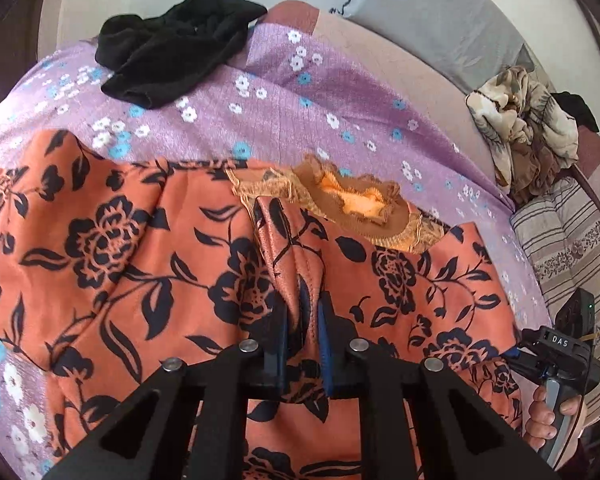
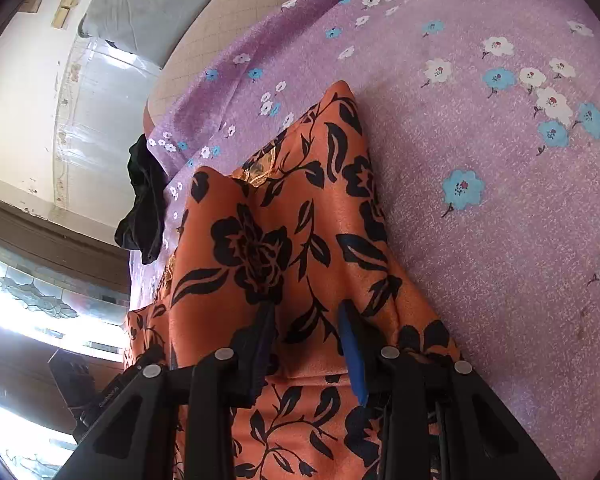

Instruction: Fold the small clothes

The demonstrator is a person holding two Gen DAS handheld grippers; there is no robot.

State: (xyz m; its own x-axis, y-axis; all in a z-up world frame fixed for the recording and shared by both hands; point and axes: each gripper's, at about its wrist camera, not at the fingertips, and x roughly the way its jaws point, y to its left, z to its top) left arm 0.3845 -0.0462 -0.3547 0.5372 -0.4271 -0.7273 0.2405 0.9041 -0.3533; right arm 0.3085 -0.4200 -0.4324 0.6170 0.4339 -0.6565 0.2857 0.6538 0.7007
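Bed covered by a purple floral sheet (image 1: 284, 112). Orange garment with black rose print (image 1: 112, 240) lies spread across the near part of the sheet, taking up most of the lower half of the left wrist view.

Far left, left wrist view: a crumpled black garment (image 1: 172, 52) sits on the sheet beyond the orange garment, apart from it. Same black garment shows at the sheet's edge in the right wrist view (image 2: 144, 200).

Centre: left tool (image 1: 302, 312) is closed down to a narrow gap, jaws pinching a raised ridge of the orange garment's fabric between the pads. The pinched fold runs up and away from the tips toward a brown lace-trimmed neckline patch (image 1: 340, 200) with a lighter orange lining showing through.

Right: a bundle of beige-and-brown patterned cloth (image 1: 528, 128) is heaped at the far right edge of the bed, well apart from the orange garment. Grey pillow (image 1: 440, 16) behind it. Low right corner of the left wrist view: a hand (image 1: 548, 420) holding the grip of the right tool's handle, at the garment's right edge.

Right wrist view: right tool (image 2: 308, 316) is partly closed, its jaws pressing on a lifted, tented portion of the orange garment; fabric bulges up between and beyond the pads. Bare purple sheet to the right.
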